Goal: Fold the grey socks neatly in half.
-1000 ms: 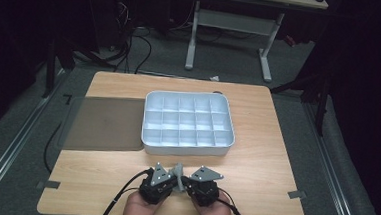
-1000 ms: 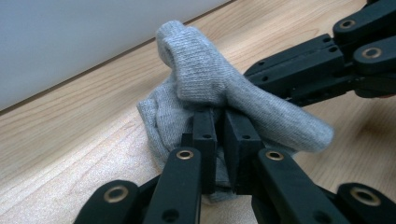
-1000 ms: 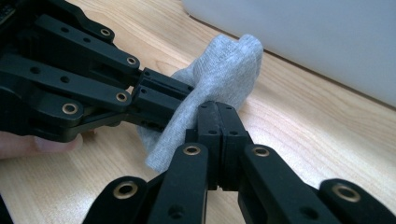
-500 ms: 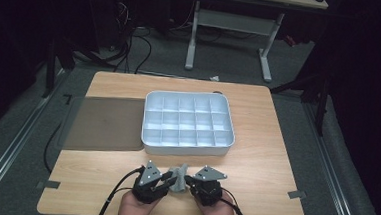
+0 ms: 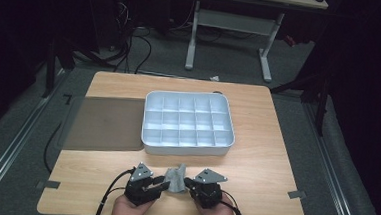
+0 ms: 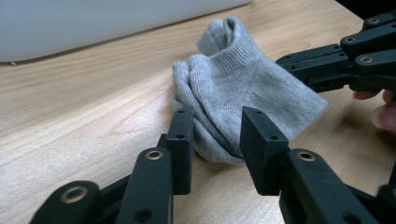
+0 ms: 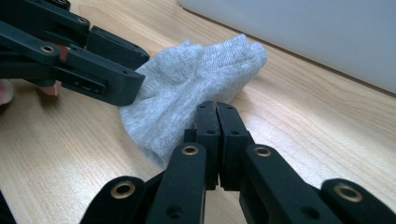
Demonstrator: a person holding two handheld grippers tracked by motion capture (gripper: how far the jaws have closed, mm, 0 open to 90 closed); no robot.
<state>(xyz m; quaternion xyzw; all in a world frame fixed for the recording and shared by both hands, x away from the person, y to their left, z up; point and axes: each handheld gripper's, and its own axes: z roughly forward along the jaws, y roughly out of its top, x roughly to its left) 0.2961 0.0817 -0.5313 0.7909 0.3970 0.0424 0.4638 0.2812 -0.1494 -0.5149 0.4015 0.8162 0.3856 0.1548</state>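
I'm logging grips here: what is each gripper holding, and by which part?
The right gripper pinches the grey sock by its edge. The left gripper, jaws just opening, holds nothing.

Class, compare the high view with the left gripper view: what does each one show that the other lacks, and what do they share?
High view alone: the white tray's grid of compartments, the dark mat beside it, the whole table, the floor and a desk frame behind.

Left gripper view alone: the sock's ribbed knit and folds, and the left gripper up close, its jaws apart and just opening, with the sock's edge between them.

Both share: the grey sock, the wooden tabletop, the tray's side, and the right gripper at the sock's far edge.
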